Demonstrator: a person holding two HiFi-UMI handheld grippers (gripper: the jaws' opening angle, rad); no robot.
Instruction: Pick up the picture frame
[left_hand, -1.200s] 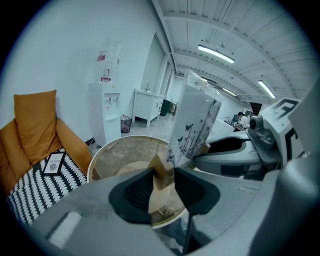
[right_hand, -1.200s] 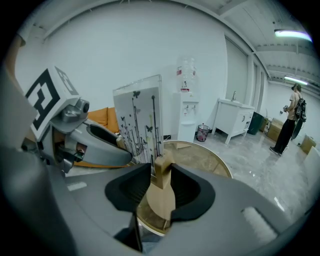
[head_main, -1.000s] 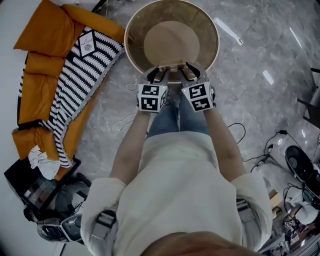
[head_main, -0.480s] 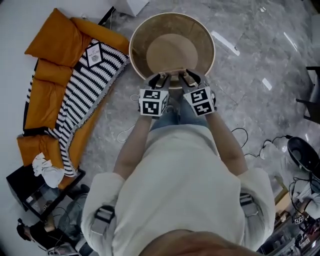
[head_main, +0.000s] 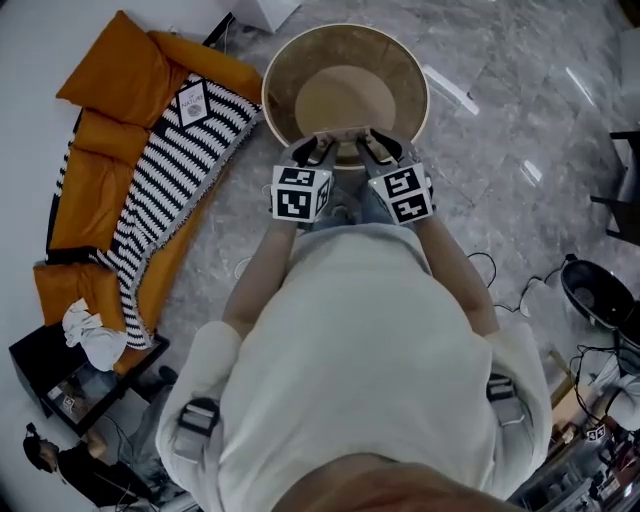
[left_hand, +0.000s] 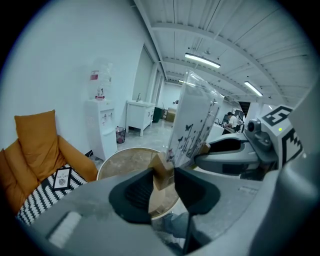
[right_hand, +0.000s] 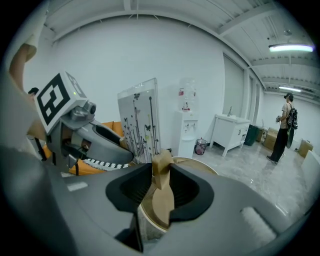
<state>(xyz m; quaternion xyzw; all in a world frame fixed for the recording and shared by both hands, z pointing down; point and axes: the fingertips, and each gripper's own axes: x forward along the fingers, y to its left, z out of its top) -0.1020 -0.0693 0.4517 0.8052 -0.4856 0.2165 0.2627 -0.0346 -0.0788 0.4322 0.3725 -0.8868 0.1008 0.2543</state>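
While its wooden foot (right_hand: 160, 166) is squeezed tighter by the just-closing jaws of the right gripper (right_hand: 161, 184) and clamped by the left gripper (left_hand: 162, 177), the clear butterfly-printed picture frame (left_hand: 192, 122) is judged securely lifted.

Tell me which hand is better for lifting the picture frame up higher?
Probably left, only just. The left gripper clamps a wooden bottom corner of the picture frame between its fingers. The right gripper grips the other corner, but its fingers have just been closing, so that hold may be settling.
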